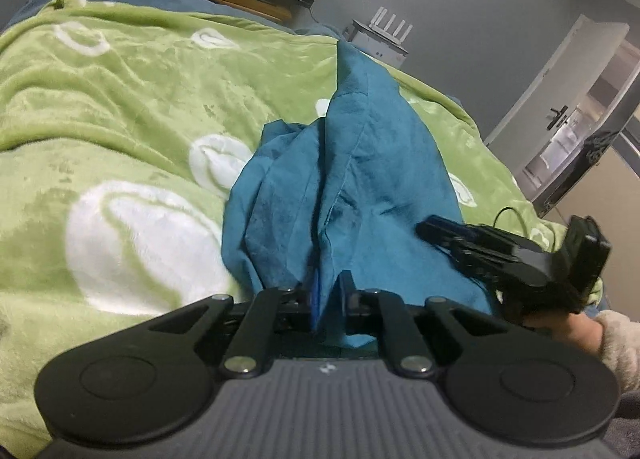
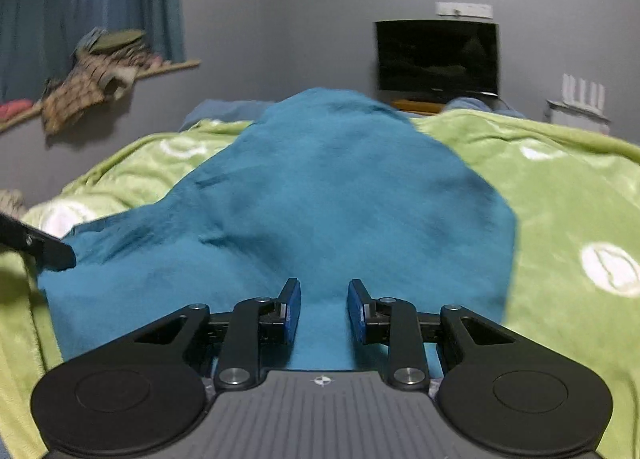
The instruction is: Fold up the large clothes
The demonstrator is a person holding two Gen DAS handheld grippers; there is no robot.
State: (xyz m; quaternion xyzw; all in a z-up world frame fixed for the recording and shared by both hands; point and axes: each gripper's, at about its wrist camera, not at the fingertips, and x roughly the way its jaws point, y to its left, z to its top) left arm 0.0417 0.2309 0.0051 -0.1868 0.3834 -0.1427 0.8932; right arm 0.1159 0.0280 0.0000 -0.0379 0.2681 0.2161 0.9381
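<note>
My left gripper has its jaws clamped on a fold of the teal garment, which lies bunched on the green blanket covering the bed, near its right edge. My right gripper hovers over the cloth, jaws parted, nothing pinched between them.

The near edge of the big teal cloth is hidden behind the black right gripper. The heap of checked clothes on the far left shelf is blurry. The green fluffy blanket runs off the left edge.
</note>
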